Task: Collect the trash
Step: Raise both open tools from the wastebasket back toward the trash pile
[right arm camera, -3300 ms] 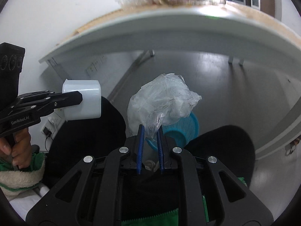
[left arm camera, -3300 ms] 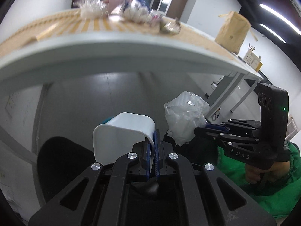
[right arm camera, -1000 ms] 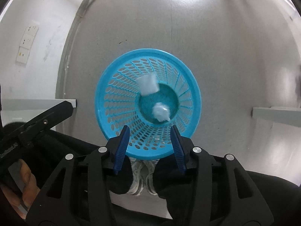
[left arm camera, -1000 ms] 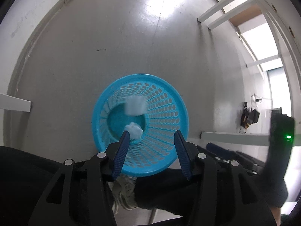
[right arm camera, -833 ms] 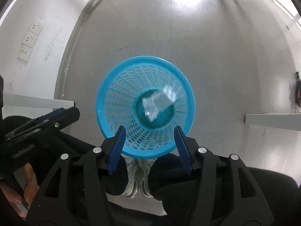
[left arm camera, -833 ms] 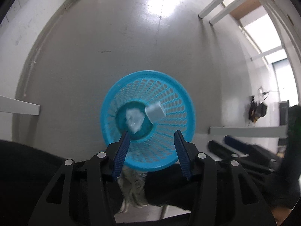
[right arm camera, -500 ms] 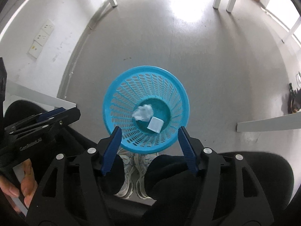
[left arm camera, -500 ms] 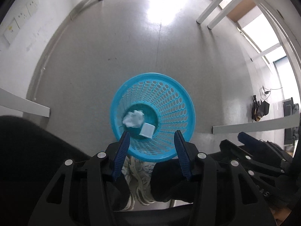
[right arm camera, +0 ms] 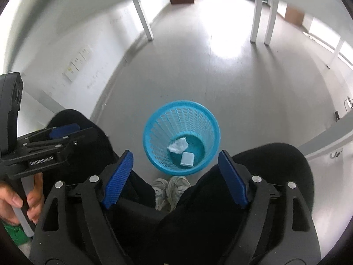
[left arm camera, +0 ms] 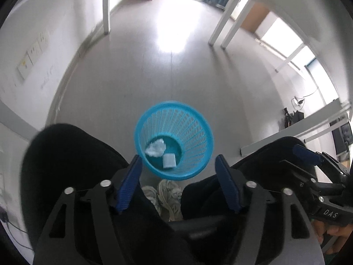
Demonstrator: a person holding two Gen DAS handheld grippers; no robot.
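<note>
Looking straight down at a blue basket standing on the grey floor, just ahead of a pair of pale sneakers. Inside, on the basket's bottom, two pieces of trash: a crumpled plastic wad and a small white cup, lying just beside each other, the wad nearer the far side, the cup nearer the shoes. Same pair seen from the right wrist view: basket, wad, cup, sneakers touching toe to toe below the rim.

Left hand-held gripper spread wide, blue fingers far apart, nothing between them, hanging above the basket's near edge. Right hand-held gripper likewise released, blue fingers splayed to either side of the basket's near rim, holding nothing.

Black-trousered knees framing the basket left and right. At the left edge of the right wrist view, the other black tool gripped by a bare hand. At the right edge of the left wrist view, the right tool's black body showing, lettering on its side. White bench legs standing well beyond the basket on the bright floor, wall sockets on the white wall to the left.
</note>
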